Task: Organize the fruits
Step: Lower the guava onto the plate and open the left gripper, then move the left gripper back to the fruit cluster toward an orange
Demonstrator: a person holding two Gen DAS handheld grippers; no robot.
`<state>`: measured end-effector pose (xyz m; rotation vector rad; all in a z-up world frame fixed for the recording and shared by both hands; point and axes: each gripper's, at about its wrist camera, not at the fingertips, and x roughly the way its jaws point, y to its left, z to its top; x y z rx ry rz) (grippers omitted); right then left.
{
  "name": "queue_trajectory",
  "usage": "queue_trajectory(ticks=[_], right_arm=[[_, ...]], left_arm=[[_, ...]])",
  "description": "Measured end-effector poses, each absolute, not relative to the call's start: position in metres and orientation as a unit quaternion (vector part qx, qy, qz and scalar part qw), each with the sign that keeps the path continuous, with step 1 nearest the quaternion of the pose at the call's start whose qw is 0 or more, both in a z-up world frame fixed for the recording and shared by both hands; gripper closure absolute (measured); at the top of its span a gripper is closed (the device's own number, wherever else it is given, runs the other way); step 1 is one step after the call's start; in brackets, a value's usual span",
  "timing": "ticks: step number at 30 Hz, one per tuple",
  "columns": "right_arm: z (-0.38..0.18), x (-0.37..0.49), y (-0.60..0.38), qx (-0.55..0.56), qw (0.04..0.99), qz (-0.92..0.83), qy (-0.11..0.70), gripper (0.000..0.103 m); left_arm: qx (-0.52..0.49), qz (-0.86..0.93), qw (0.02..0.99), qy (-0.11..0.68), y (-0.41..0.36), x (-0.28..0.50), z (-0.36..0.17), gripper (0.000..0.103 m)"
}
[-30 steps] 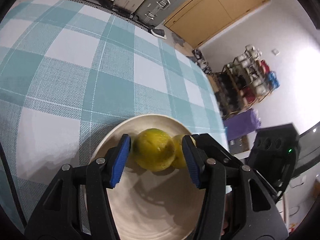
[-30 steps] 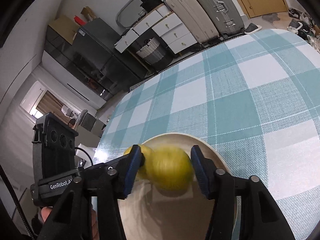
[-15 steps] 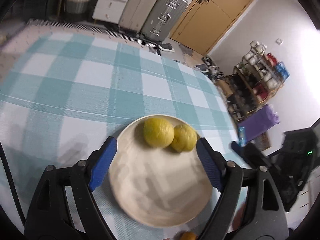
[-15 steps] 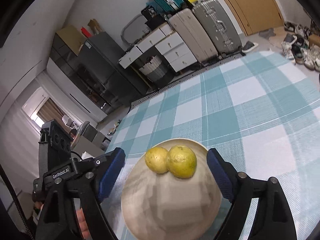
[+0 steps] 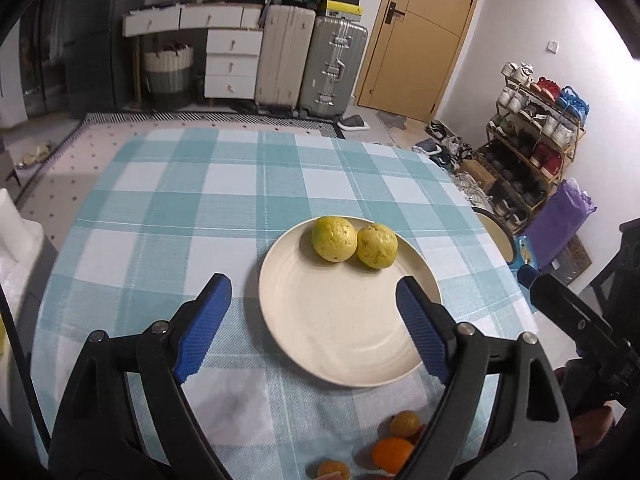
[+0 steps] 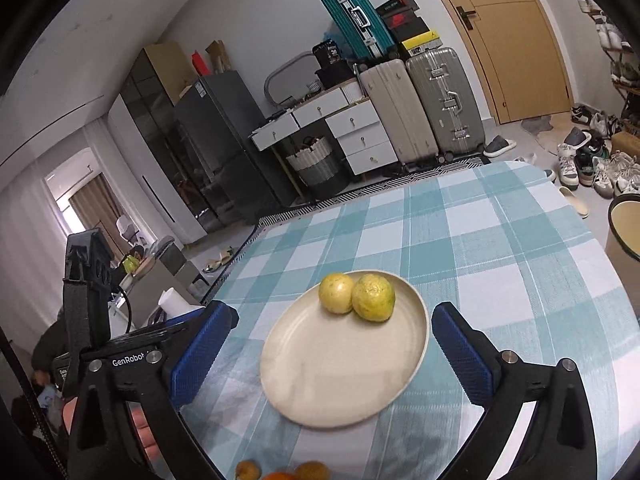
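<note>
Your left hand-held gripper [image 5: 308,328] and your right hand-held gripper [image 6: 334,346] both hang above the near side of the table [image 5: 160,208] with jaws spread wide and nothing between them. The cream plate [image 5: 344,344] sits just ahead of both, and two yellow-green fruits [image 5: 334,239] rest touching each other at its far rim, beyond your fingertips.

The fruit left to sort lies at the near table edge, below and behind the jaws: an orange fruit [image 5: 391,451] and a couple of smaller orange-yellow pieces [image 5: 405,423] in the left view, the same cluster [image 6: 248,469] low in the right view. They are partly cut off by the frame, so how many there are and what kind is hard to say.

Judging by their look, these are small, round, firm-skinned fruits: light, likely to roll on the cloth, and a little slick. Take each across its widest part, pads on opposite sides, and close only until it stops turning; a hard squeeze could bruise it or pop it out sideways. Come down from above so the lower finger edges do not nudge a neighbour off the table edge, which is close by
</note>
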<state>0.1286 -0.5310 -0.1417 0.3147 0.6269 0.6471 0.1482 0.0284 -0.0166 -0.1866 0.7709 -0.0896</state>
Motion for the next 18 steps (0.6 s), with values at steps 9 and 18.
queue_trajectory(ticks=[9, 18], right_arm=[[-0.135, 0.085, -0.529, 0.111, 0.905, 0.31, 0.269, 0.0], [-0.137, 0.054, -0.536, 0.088, 0.914, 0.3, 0.259, 0.0]], left_arm=[[-0.066, -0.017, 0.936, 0.346, 0.025, 0.101, -0.008, 0.001], [-0.059, -0.011, 0.934, 0.353, 0.021, 0.068, -0.016, 0.001]])
